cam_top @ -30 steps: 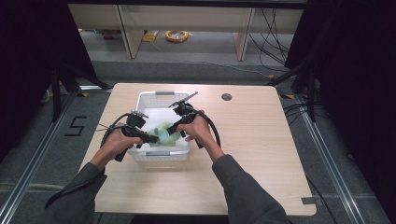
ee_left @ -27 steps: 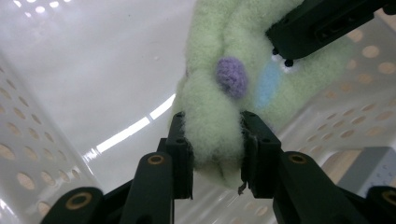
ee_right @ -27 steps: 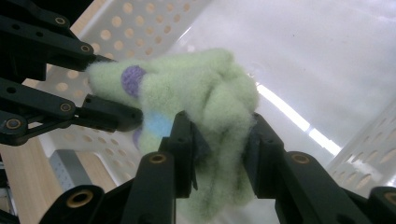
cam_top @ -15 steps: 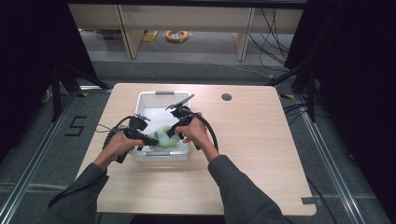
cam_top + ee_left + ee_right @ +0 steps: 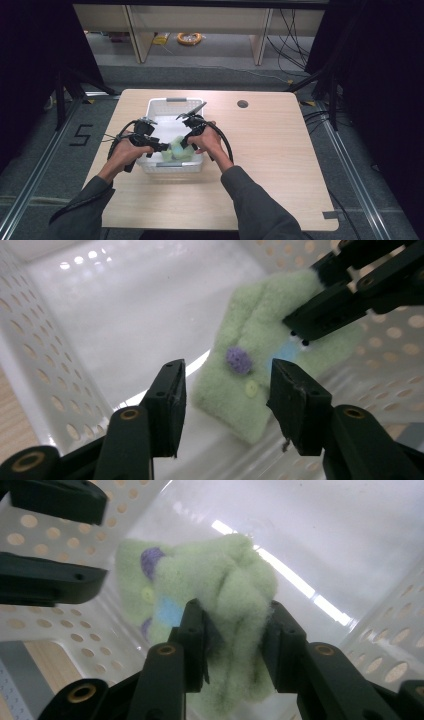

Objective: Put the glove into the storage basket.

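Pale green fuzzy cloth (image 5: 260,355) with purple and blue spots; white perforated basket (image 5: 150,111).

A pale green fuzzy felt cloth (image 5: 178,150) sits inside a white perforated plastic basket (image 5: 172,101) on a light wooden table. The cloth carries a purple pom-pom, a small yellow-green dot and a light blue patch. It is bunched into folds at the basket's near end, one fold pinched between the right gripper's (image 5: 232,630) black jaws.
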The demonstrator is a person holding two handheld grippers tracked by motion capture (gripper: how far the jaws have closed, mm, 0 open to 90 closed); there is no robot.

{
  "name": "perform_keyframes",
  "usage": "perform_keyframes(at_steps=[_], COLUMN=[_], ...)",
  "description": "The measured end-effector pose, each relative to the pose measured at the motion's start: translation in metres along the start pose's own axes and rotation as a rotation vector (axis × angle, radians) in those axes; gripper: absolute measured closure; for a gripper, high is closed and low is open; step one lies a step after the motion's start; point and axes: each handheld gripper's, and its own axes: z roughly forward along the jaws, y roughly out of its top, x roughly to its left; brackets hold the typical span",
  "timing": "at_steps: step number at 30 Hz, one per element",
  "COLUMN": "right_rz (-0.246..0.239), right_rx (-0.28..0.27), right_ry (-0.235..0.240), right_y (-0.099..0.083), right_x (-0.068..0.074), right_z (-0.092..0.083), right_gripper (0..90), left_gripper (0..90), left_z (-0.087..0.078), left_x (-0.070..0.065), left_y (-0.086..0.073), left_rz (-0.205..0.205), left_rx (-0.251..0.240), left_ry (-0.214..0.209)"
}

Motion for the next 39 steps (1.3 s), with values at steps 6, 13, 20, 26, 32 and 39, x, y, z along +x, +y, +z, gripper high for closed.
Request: perform_keyframes(at_steps=[6,13,20,26,32,39], right_rz=[0.009,-0.038,-0.003,-0.002,-0.006,-0.042], right_rx=[0.007,0.005,-0.046,-0.087,-0.127,-0.158], right_ry=[-0.016,-0.047,-0.04,-0.035,-0.024,-0.02], right_y=[0.0,0.002,0.011,0.015,0.013,0.004], right_x=[0.0,-0.001,0.003,0.001,-0.003,-0.001], right_z=[0.001,0.002,-0.012,-0.028,-0.039,-0.058], right_gripper=[63.4,55.5,41.1,40.9,40.0,36.3], left_gripper=[44.4,39.7,39.4,39.3,36.6,32.4], left_z=[-0.013,-0.018,-0.022,-0.025,-0.028,-0.035], left_x=[-0.005,-0.011,-0.015,-0.021,-0.025,-0.034], left_y=[0.0,-0.005,-0.006,-0.005,-0.005,-0.006], left_rz=[0.004,0.009,0.023,0.034,0.034,0.034], left_rx=[-0.035,-0.029,-0.042,-0.046,-0.058,-0.092], left_ry=[-0.002,-0.009,-0.009,-0.021,-0.029,-0.042])
